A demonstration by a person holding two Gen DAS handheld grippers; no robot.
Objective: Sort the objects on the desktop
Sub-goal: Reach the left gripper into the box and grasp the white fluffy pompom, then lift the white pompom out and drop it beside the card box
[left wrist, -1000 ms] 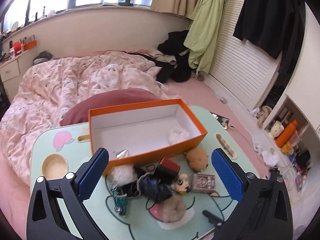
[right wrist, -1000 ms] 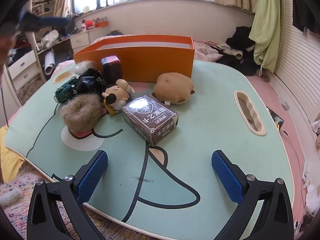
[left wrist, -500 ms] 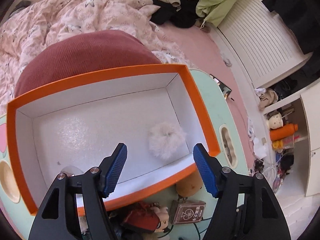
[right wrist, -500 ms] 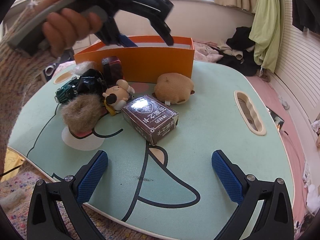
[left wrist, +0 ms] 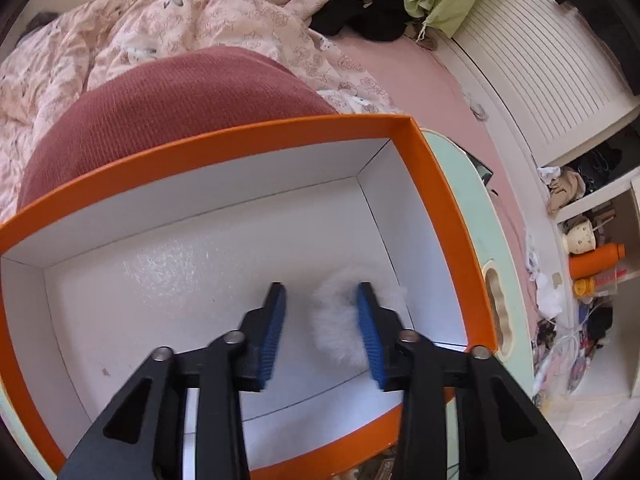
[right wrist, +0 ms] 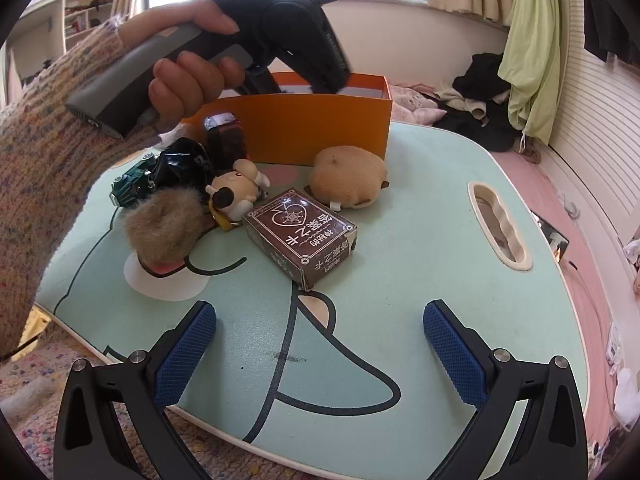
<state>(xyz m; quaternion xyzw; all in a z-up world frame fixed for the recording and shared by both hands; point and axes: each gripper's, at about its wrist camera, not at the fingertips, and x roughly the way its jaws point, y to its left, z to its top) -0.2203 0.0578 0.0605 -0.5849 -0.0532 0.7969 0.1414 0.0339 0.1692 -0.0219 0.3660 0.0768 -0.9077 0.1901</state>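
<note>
Left gripper [left wrist: 320,292]: reaches down into the orange box [left wrist: 436,184]. Its jaws are drawn close with a gap showing, and they pinch nothing.
White fluffy ball [left wrist: 336,320]: lies on the box floor toward the 4 o'clock corner. Part of its fluff sits between the jaws against the right-hand pad, and the other pad is clear of it.
Right gripper [right wrist: 320,308]: hangs low over the near edge of the table [right wrist: 420,208] with its jaws wide apart and empty.
Left hand [right wrist: 188,84]: holds the handle at 11 o'clock in the right wrist view, above the box's near wall.
Unsorted things: brown fluffy ball [right wrist: 164,224], card box [right wrist: 304,240], tan plush [right wrist: 348,178], small dog figure [right wrist: 236,190] and toy car [right wrist: 132,188], clustered from 10 to 12 o'clock of the right gripper, in front of the box.
Handling, white ball: probably very light and soft. It would squash and not resist, so loose fur alone may slip free.
Where to hold: across the middle of the ball, both pads sunk past the fur.
Risk: a nudge may roll it away.
</note>
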